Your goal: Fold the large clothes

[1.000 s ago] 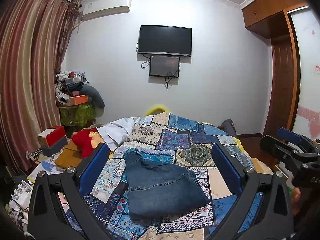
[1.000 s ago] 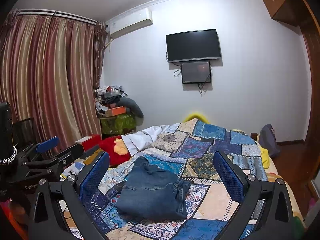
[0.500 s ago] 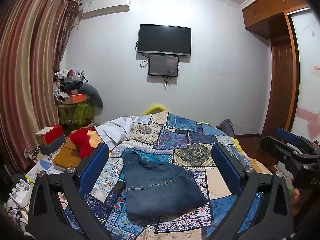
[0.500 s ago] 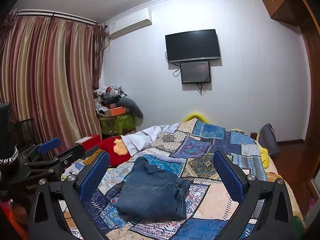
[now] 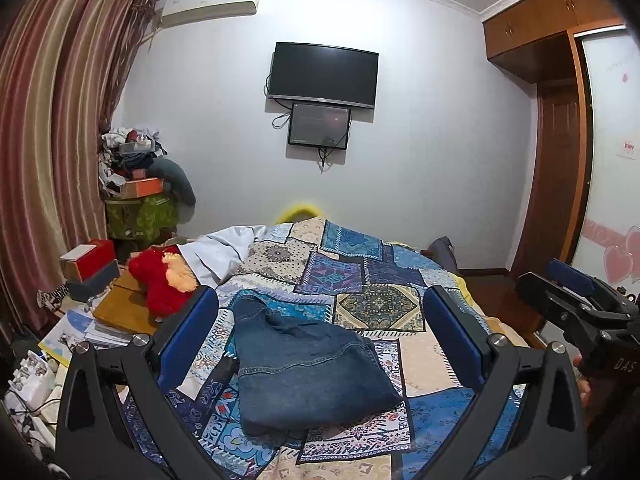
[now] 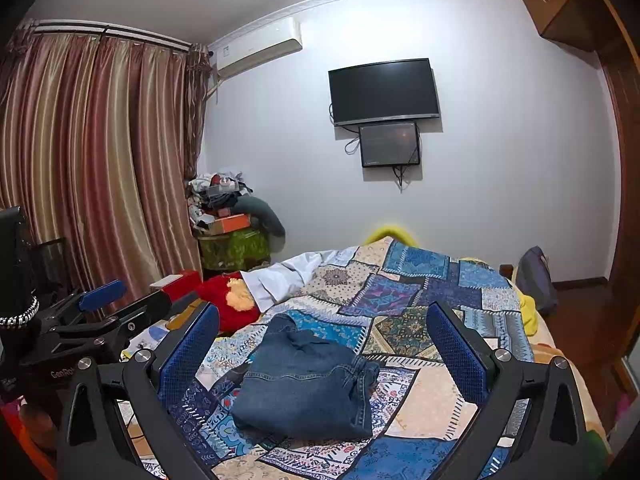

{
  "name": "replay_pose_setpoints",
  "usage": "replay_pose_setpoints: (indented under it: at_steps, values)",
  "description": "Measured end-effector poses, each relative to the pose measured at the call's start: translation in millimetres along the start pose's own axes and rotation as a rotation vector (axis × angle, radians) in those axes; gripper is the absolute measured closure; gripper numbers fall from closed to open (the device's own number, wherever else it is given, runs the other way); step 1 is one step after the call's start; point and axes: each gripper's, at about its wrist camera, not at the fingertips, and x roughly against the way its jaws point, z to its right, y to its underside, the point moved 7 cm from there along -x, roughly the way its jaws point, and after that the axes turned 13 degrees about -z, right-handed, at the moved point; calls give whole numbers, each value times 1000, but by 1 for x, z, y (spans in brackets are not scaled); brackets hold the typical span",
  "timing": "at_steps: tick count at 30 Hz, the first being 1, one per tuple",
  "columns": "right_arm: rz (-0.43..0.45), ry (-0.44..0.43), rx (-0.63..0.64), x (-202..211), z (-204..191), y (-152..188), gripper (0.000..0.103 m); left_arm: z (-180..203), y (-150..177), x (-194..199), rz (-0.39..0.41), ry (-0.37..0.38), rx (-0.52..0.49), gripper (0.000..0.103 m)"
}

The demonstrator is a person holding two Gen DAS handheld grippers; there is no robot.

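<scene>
Patchwork bedding fills the foreground of both wrist views: a quilt [image 5: 360,280] of blue, cream and purple squares spread over a bed, with a pale wall behind it. Held above the near end of the bed, the left gripper [image 5: 320,332] has its jaws spread wide with nothing between the blue pads; its body below the finger arms is cut off by the frame edge. The right gripper [image 6: 322,336] is likewise wide open and empty, its lower part also out of frame. Each appears in the other's view only in part: the right one at the right edge of the left view, the left one at the left edge of the right view.

Framed between the fingers in both views, the folded denim garment [image 5: 308,372] lies on the quilt, apart from both grippers. It is bunched at its far end, and what kind of garment it is cannot be told.

Beyond it, a white sheet [image 5: 224,252] shows at the far left of the quilt, next to a red plush toy [image 5: 160,284] whose shape is hard to read. Something yellow [image 5: 300,210] peeks over the far edge of the bed, mostly hidden. On the wall hang a dark television [image 5: 324,74] and a smaller screen [image 5: 319,126] below it. Striped curtains [image 6: 92,168] cover the left side, beside a cluttered pile [image 6: 224,204] of unclear items.
</scene>
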Motion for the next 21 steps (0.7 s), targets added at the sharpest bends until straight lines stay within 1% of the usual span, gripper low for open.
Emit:
replay_pose_setpoints:
  at_steps: [21]
  values:
    - [-16,8,-11,-6,-2,5,0,2,2,-1,-14,34,9,0]
